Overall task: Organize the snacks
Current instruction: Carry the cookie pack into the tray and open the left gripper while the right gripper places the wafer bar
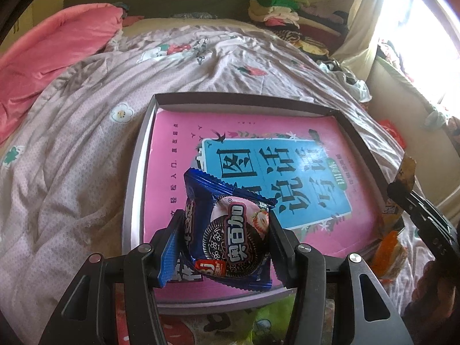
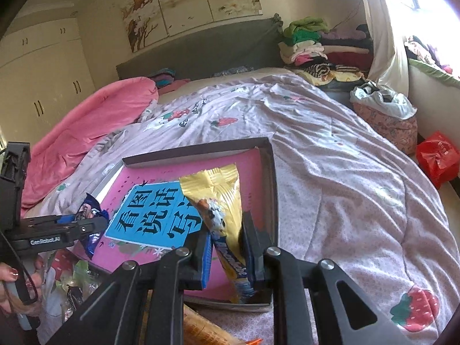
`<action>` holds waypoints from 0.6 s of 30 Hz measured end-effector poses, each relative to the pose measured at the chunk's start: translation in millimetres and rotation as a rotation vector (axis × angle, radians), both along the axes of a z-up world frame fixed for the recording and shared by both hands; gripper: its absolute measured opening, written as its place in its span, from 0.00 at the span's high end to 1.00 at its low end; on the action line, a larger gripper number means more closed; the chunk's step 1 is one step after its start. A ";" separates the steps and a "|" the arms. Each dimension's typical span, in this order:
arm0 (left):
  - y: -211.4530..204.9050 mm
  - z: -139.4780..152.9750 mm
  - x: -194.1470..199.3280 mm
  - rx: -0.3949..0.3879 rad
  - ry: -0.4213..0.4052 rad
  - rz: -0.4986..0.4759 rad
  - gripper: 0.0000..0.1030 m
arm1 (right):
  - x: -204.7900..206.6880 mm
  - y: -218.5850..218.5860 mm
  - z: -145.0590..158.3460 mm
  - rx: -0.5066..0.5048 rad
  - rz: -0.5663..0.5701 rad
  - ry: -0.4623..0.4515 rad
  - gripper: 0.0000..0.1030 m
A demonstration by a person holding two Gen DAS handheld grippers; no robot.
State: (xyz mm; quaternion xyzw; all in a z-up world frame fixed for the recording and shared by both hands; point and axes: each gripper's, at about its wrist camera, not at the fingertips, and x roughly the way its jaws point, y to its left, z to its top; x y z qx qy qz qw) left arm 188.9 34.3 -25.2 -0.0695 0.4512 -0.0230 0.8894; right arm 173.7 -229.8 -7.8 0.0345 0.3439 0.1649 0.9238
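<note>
1. The left gripper (image 1: pixel 227 241) is clamping a blue cookie packet (image 1: pixel 230 230), its pads pressing on both sides of the wrapper, over the near edge of a shallow dark-rimmed box (image 1: pixel 244 97).
2. The right gripper (image 2: pixel 228 247) is pinching a yellow snack packet (image 2: pixel 218 201), fingers nearly together on the thin wrapper, above the box's near right corner.
3. The yellow packet is standing tilted, its crimped top pointing toward the far side of the box.
4. A pink book (image 1: pixel 178 158) with a blue title panel is lying flat inside the box and filling most of its floor, so both packets are hanging over its cover.
5. The box is resting on a bed covered by a pale quilt (image 2: pixel 330 158) printed with strawberries.
6. More snack wrappers, orange (image 1: pixel 388 253) and green (image 1: pixel 273 313), are lying on the quilt just beside the box's near rim.
7. A pink blanket (image 2: pixel 95 115) is bunching at the bed's far left.
8. Folded clothes (image 2: pixel 310 43) are piling up beside the headboard, near the window.
9. A red plastic bag (image 2: pixel 437 155) is sitting off the bed's right edge.
10. A hand (image 2: pixel 17 284) with painted nails is gripping the left gripper's handle.
</note>
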 end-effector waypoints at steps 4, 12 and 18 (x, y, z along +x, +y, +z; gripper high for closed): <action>0.2 -6.7 2.6 0.011 0.017 0.009 0.46 | 1.1 -0.4 -2.4 0.003 0.002 0.006 0.80; 0.9 -9.1 2.3 -0.004 0.024 0.009 0.45 | 1.9 -1.2 -3.8 0.026 0.008 0.013 0.78; 0.7 -9.5 1.5 -0.011 0.025 0.010 0.45 | 2.3 -2.6 -5.5 0.035 0.005 0.030 0.66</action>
